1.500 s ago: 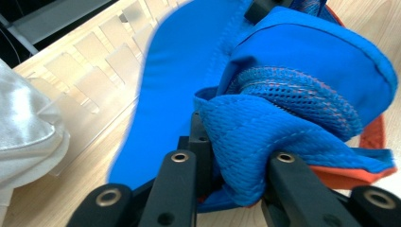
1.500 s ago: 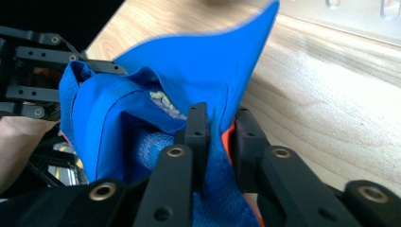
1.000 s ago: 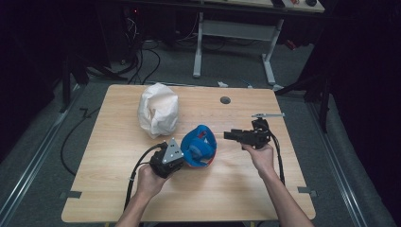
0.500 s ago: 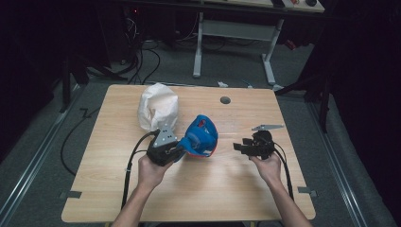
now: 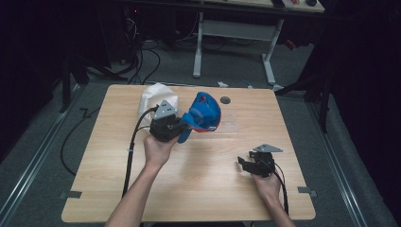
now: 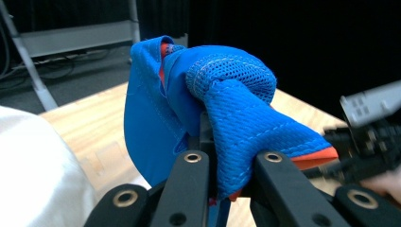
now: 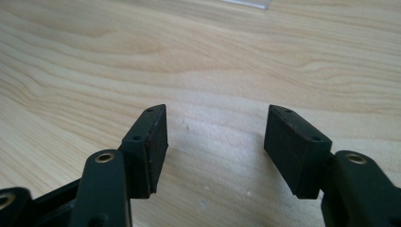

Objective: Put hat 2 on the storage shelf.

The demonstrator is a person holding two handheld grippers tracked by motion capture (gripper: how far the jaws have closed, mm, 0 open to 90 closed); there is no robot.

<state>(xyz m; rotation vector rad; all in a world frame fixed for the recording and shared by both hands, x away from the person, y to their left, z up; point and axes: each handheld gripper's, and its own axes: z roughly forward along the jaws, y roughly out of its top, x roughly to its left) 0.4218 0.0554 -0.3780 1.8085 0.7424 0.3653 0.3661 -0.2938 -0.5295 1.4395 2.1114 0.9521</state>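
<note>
The left gripper is clamped on a blue cap, and its jaws pinch a bunched fold of the blue mesh fabric between them. In the left gripper view the cap rises straight ahead of the jaws, with its smooth blue panel to their left and an orange lining edge showing at the pinched fold. From the high view the cap sits just beyond that gripper's tip and looks lifted off the worktop, though the angle makes the gap under it hard to judge. A white bundle, probably cloth or a bag, lies just behind and to the left of the left gripper; in that gripper's own view it shows as a pale mass at the lower left.

The right gripper is low over the worktop, well apart from the cap and nearer the person's side. Its jaws stand wide with nothing between them and have just been opening; in the right gripper view bare wood shows between and ahead of the pads. The right gripper also appears, blurred, at the far right of the left gripper view.
</note>
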